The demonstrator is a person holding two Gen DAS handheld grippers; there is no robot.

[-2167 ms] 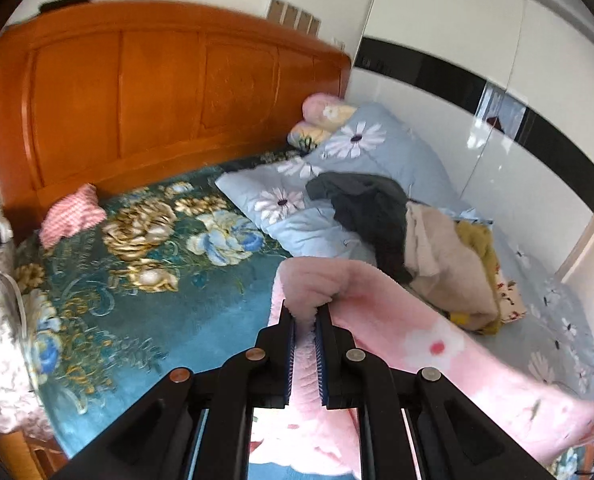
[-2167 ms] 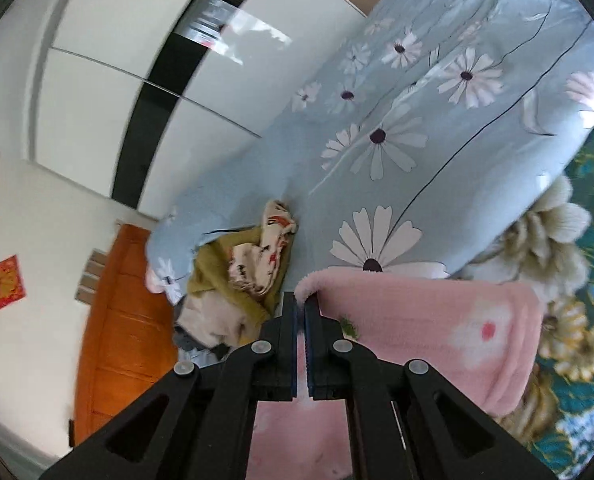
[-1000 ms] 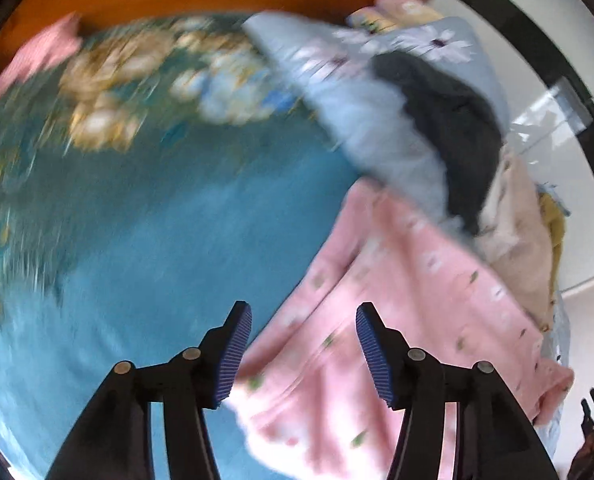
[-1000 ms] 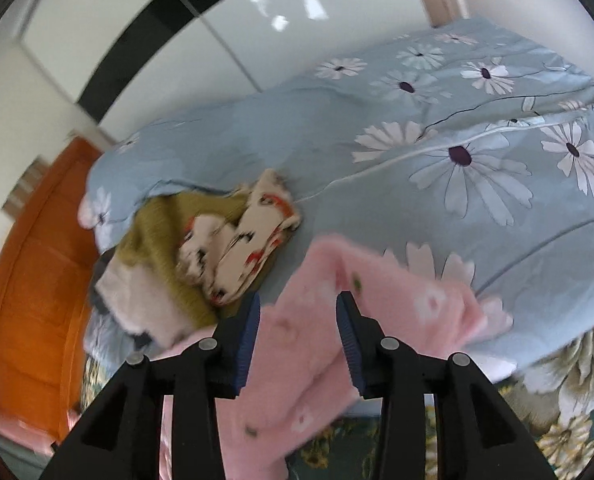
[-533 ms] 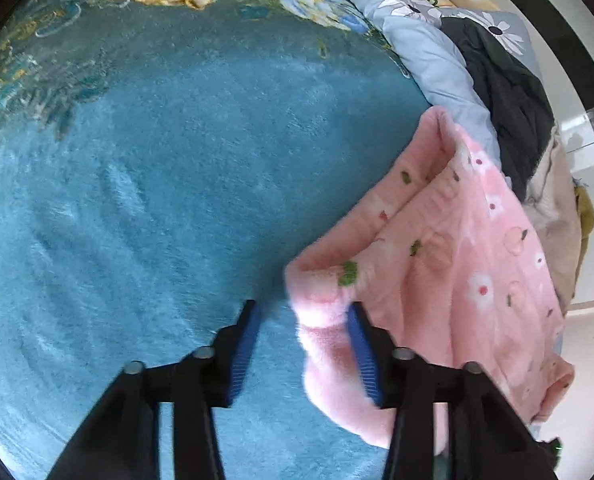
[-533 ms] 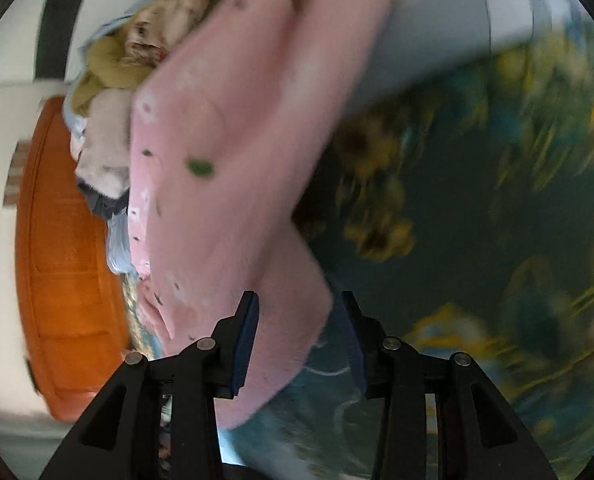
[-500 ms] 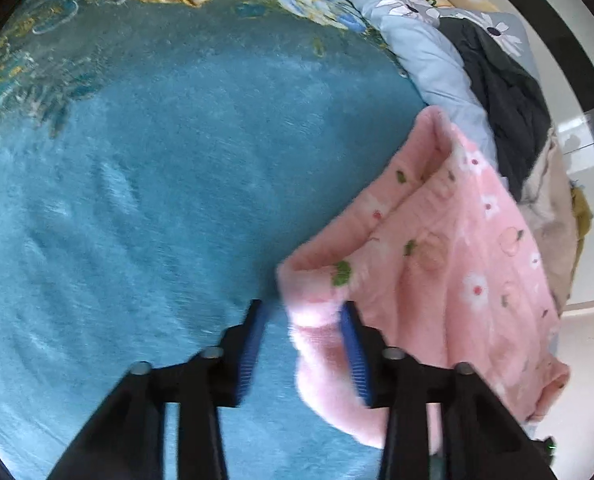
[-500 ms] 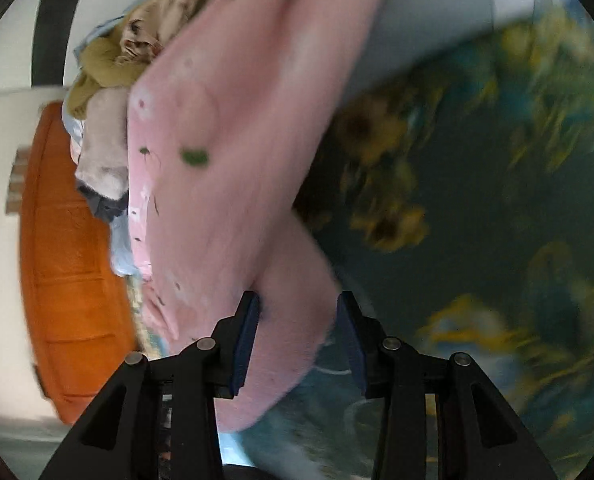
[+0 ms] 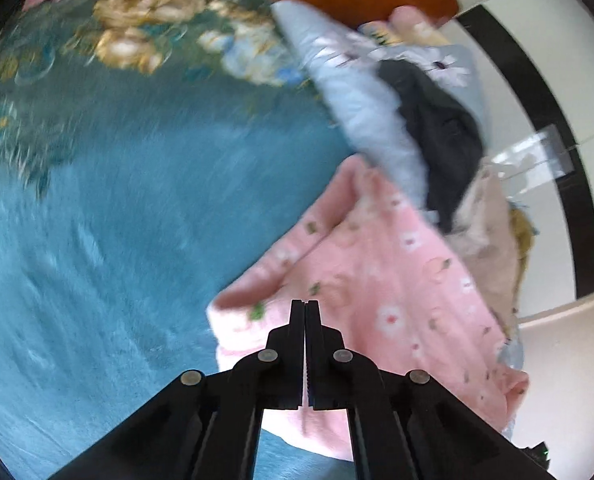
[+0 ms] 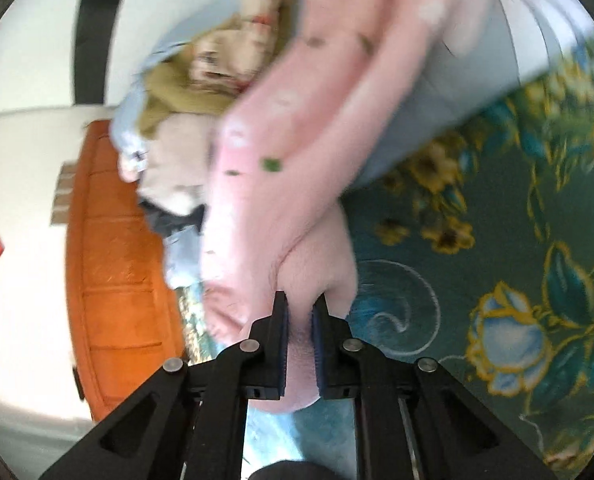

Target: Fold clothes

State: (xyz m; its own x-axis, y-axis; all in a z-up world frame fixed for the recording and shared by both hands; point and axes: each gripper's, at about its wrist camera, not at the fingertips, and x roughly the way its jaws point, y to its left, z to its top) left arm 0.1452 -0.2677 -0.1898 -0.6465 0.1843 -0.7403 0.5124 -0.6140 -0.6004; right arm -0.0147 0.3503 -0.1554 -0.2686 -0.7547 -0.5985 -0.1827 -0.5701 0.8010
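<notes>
Both tools, spread apart half a second ago, now pinch the pink flannel garment lying across the teal floral bed: left tool fully closed, right tool narrow on a thick fold.

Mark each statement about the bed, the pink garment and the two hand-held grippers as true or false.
1. The left hand-held gripper is wide open. False: its jaws are shut over the edge of the pink garment.
2. The right hand-held gripper pinches pink fabric. True.
3. The pink garment lies partly on a teal floral blanket. True.
4. The headboard is white metal. False: it is orange-brown wood.
5. A dark garment lies on the light blue quilt. True.
</notes>
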